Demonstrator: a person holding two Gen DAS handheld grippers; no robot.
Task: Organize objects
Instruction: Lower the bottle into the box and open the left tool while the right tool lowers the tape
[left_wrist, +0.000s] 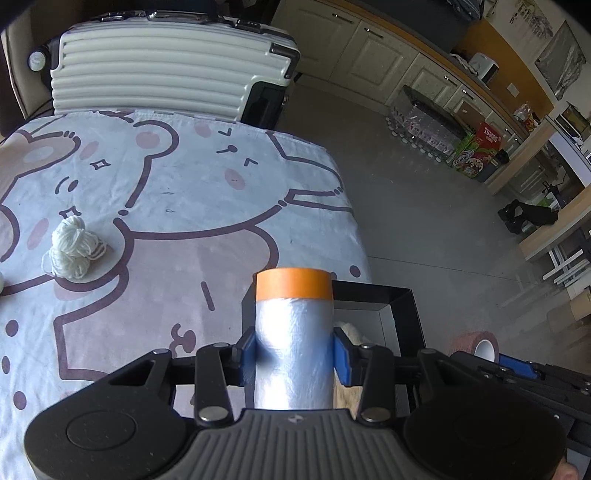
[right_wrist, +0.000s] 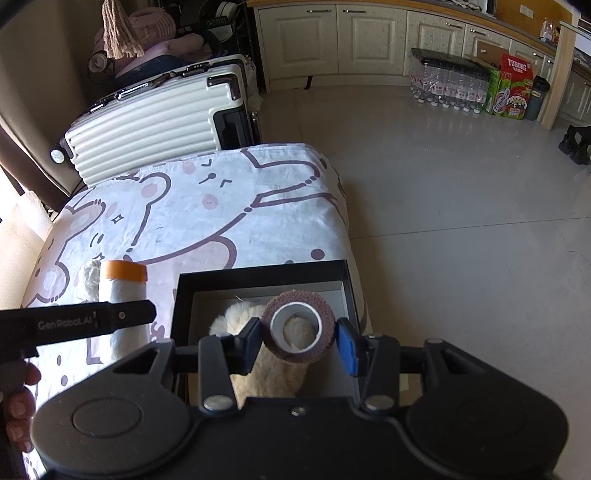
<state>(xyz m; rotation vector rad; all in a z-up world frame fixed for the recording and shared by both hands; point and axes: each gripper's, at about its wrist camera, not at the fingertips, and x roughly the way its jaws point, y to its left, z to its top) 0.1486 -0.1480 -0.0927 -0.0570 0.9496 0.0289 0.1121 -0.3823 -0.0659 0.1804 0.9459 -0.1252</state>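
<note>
Gripping the film roll (left_wrist: 293, 332), left tongs (left_wrist: 295, 356) seemingly beside box (left_wrist: 402, 306).

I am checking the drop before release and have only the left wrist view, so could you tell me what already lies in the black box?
Observer: A cream fluffy item lies in the black box; your roll hides most of it.
Operator: Thank you. What is the right gripper carrying?
Observer: The right gripper is shut on a brownish-pink tape roll, its white core facing the camera, over the box.
Operator: And where is my left gripper relative to the box?
Observer: The left gripper holds the orange-topped roll to the left of the box, over the bear-print cloth.
</note>
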